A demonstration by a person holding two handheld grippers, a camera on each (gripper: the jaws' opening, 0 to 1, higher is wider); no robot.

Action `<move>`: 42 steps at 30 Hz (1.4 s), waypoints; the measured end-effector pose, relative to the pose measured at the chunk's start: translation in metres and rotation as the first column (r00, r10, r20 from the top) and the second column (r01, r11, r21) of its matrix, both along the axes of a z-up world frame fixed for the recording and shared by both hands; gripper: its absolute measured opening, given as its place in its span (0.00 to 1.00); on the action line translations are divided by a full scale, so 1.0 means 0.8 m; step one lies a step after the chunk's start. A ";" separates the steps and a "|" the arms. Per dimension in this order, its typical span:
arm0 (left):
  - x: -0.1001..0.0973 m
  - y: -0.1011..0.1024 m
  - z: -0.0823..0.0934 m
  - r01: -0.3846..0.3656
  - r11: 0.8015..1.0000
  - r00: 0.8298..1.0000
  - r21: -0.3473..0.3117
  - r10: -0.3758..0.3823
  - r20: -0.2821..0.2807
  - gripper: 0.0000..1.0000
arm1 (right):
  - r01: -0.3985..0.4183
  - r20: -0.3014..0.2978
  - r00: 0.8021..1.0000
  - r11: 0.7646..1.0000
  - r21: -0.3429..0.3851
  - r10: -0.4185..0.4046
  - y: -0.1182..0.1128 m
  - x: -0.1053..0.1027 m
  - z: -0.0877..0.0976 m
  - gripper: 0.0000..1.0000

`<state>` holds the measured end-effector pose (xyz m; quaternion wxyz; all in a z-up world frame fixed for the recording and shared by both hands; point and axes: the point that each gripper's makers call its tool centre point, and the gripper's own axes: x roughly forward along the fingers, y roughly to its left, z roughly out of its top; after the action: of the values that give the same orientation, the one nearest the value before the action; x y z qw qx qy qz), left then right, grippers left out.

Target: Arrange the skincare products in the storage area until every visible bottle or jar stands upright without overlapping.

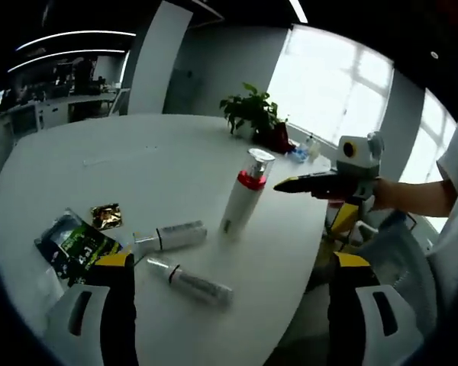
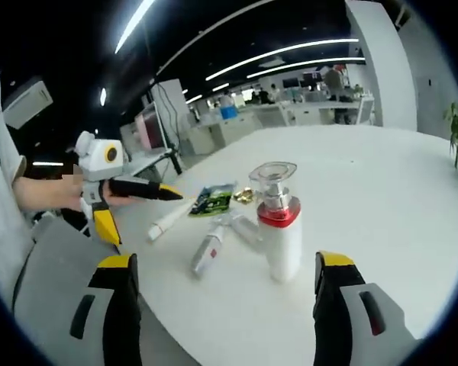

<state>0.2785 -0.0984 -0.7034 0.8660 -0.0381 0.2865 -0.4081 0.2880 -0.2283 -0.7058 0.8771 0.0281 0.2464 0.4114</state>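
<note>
One bottle is upright so far, by my reckoning, and the rest of the job lies ahead. Going left to right in the left gripper view: off my left gripper's left finger lie the dark sachets and a small gold packet, flat on the white worktop. Just ahead of that finger, two tubes lie on their sides — the capped tube farther out and the clear-tipped tube nearer, close together but apart. Beyond the gap between my fingers stands the white pump bottle with its red collar, upright. My left fingers are apart and hold nothing.

My right gripper also has its fingers spread with nothing between them; the pump bottle stands just ahead of the gap, nearer the right finger. The two tubes still need standing, I judge.

Hard to make out — a thin white item lies past the left finger in the right gripper view; I cannot tell what it is. Labels are unreadable, and small things by the potted plant are too tiny to name.
</note>
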 end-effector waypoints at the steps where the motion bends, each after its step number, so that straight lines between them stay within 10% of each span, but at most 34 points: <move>1: -0.002 0.003 0.001 -0.005 1.000 1.000 0.004 0.005 0.002 0.99 | 0.005 -0.003 1.000 1.000 0.004 -0.005 0.001 -0.001 0.000 0.96; 42: -0.103 0.148 0.045 -0.253 0.967 0.966 0.036 0.250 0.072 0.98 | -0.024 -0.001 1.000 0.999 0.049 0.024 0.066 -0.095 0.063 0.95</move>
<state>0.1957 0.0196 -0.6673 0.9205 -0.0411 0.2593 -0.2893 0.2118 -0.1759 -0.6551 0.8709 0.0469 0.2375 0.4277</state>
